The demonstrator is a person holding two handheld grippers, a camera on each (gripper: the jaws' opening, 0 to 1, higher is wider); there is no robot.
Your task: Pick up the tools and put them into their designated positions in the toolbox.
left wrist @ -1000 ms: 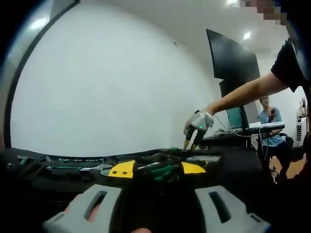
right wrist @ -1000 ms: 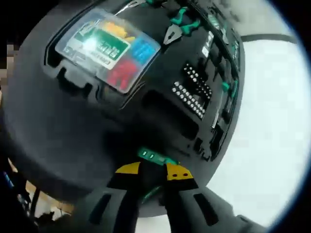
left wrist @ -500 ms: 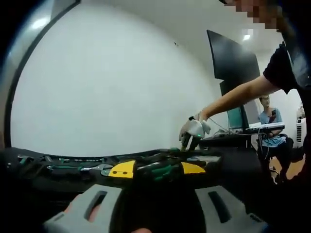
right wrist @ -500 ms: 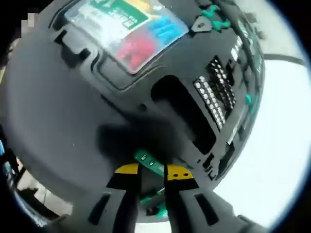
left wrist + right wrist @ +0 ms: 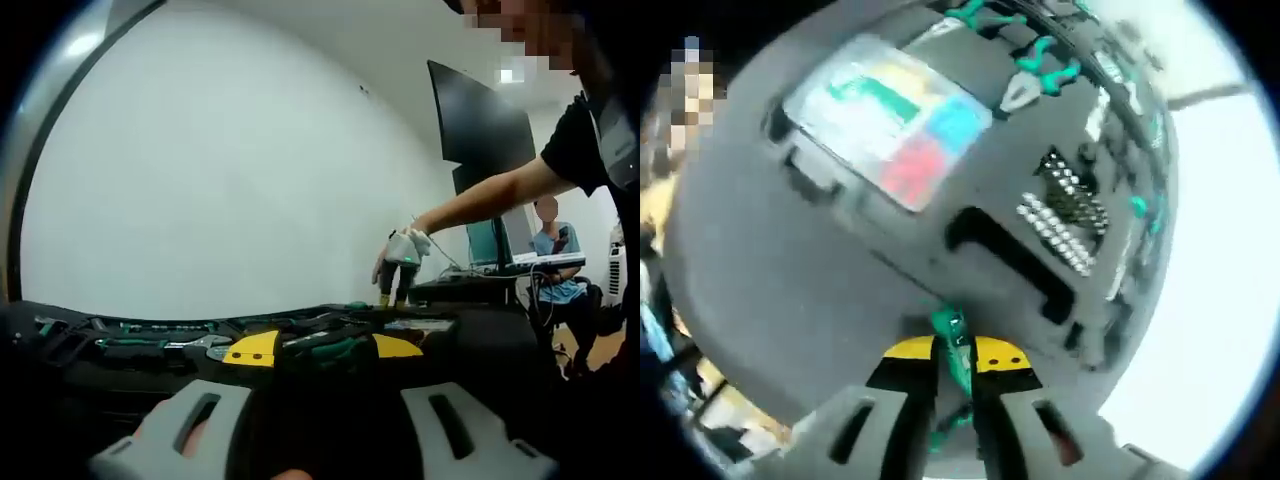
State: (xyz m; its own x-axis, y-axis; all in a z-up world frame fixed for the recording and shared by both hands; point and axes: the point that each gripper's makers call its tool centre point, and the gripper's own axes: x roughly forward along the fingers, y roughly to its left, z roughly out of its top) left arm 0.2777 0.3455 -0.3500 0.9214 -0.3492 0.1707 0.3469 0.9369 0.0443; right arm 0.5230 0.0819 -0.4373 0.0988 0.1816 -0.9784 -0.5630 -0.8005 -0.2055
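- Lifted a little off the toolbox since half a second ago, the right gripper, with the small green tool now standing more on end between the yellow tips; the long empty slot now lying further ahead of the jaws
- Pinched tight on that green tool, the right jaws (tool's lower end hidden between them)
- Parked low beside the tray, the left gripper, unmoved from a second ago, jaws spread with nothing between them, green-handled tools lying just past the tips
- Seen from the left gripper view, the right gripper hovering just above the far end of the toolbox
- Likely trouble: a thin tool held near one end, apt to swivel or slip in the grip on the way down, and to land across the slot rather than in it
- Further risk: wrong recess chosen, with rows of bits and other pockets crowded close by
- Clear-lidded parts box carrying a green label, its writing blurred beyond reading; no brand legible anywhere
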